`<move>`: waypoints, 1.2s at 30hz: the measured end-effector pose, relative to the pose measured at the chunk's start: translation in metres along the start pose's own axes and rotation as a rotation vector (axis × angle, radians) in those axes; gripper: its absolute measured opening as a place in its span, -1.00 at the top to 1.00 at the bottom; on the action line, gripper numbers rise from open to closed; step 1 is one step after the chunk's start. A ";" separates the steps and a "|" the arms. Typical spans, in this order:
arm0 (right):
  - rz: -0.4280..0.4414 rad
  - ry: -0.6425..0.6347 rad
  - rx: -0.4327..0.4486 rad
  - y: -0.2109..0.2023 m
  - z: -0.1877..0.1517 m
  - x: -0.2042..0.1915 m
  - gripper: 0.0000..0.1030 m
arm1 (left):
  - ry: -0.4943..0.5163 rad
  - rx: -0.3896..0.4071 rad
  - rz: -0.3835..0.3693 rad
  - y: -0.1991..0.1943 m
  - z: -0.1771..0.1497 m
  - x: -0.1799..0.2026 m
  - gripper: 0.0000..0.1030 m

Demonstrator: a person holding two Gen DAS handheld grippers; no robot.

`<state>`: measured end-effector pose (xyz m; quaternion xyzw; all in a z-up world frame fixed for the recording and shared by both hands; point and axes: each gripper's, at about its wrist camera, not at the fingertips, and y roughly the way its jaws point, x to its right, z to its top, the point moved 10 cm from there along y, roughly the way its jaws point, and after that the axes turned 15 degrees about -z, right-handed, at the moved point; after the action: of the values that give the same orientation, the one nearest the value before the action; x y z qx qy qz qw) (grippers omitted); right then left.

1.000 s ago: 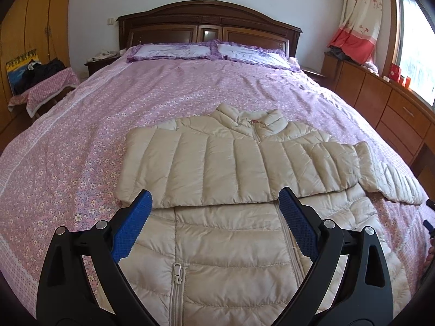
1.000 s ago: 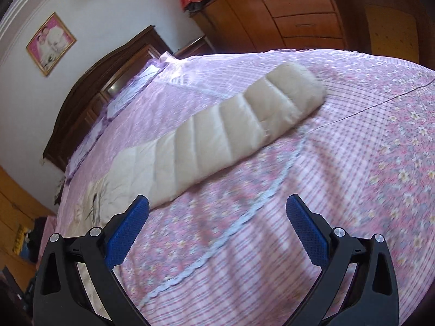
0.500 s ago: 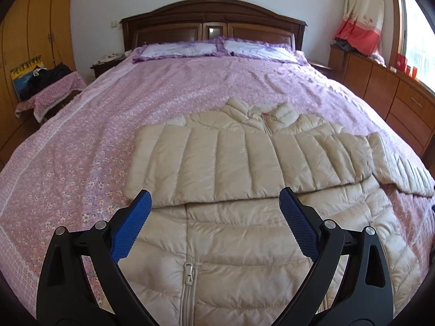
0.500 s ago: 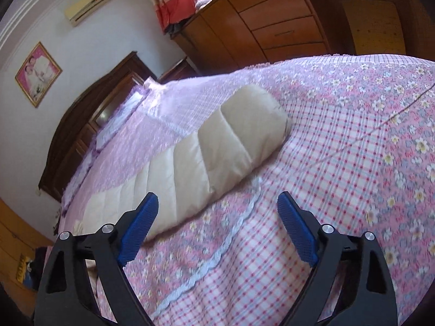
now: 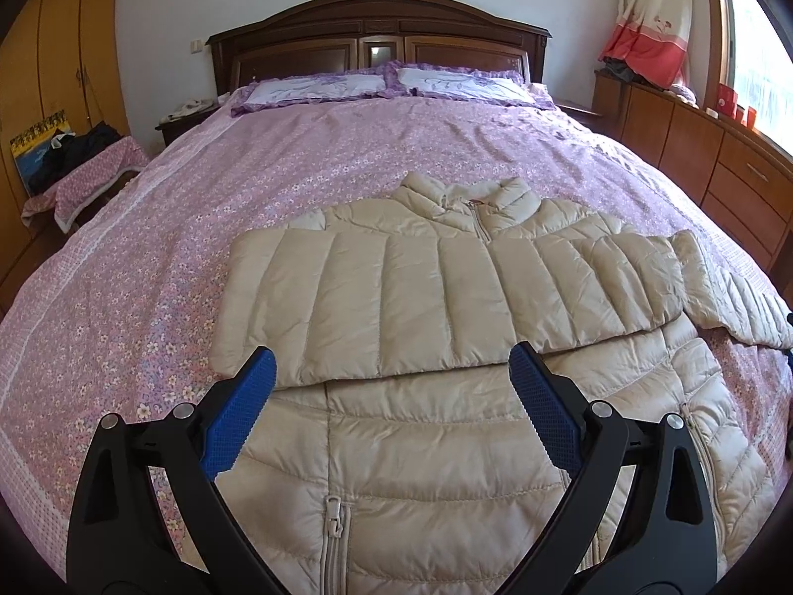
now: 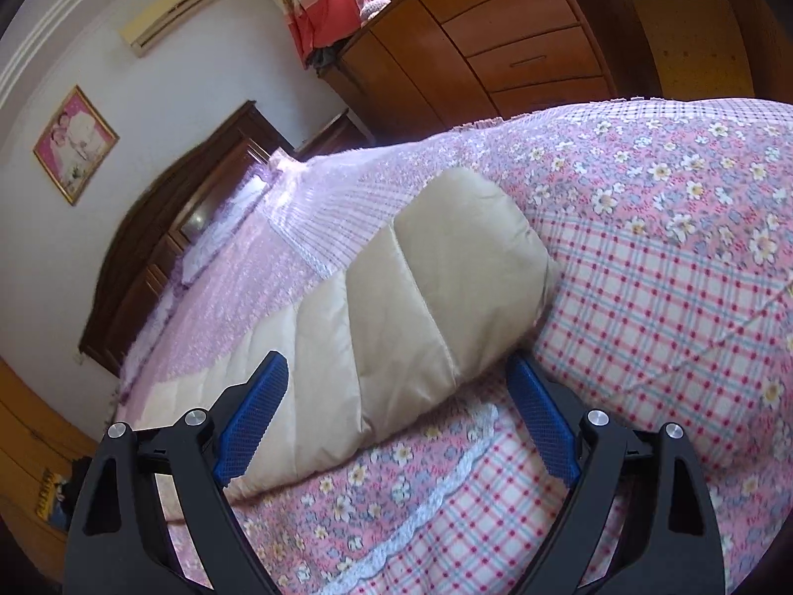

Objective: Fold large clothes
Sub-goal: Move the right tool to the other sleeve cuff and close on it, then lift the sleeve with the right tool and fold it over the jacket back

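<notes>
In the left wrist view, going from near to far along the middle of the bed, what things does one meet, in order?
left tongs → lower zipper pull → folded sleeve across the jacket → jacket collar → bare floral bedspread → pillows → wooden headboard

Beige quilted jacket point(image 5: 446, 396) lies front-up (zipper closed), one sleeve point(image 5: 421, 297) folded across the chest, other sleeve point(image 6: 421, 307) outstretched.
</notes>
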<state>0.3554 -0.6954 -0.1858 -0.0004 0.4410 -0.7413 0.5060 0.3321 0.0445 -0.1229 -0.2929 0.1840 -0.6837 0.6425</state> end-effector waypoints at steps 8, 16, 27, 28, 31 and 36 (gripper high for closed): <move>0.041 0.044 0.029 0.008 0.024 -0.001 -0.69 | 0.023 -0.017 0.021 0.006 -0.001 -0.001 -0.85; 0.036 0.158 0.014 0.013 0.034 0.024 0.61 | 0.005 -0.025 0.044 0.010 -0.004 -0.012 -0.85; 0.055 -0.019 0.094 -0.046 0.050 -0.043 0.82 | -0.025 -0.019 0.040 0.008 -0.007 -0.015 -0.85; 0.072 -0.034 0.104 -0.055 0.054 -0.055 0.82 | -0.026 -0.017 0.039 0.007 -0.007 -0.015 -0.85; 0.130 -0.087 0.128 -0.079 0.063 -0.095 0.83 | -0.024 -0.014 0.031 0.006 -0.008 -0.013 -0.85; 0.244 -0.215 0.145 -0.121 0.056 -0.179 0.84 | -0.045 0.009 -0.003 0.000 -0.002 -0.012 -0.85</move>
<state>0.3773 -0.5857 0.0075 0.0102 0.3265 -0.6997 0.6354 0.3308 0.0562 -0.1260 -0.3057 0.1660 -0.6788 0.6467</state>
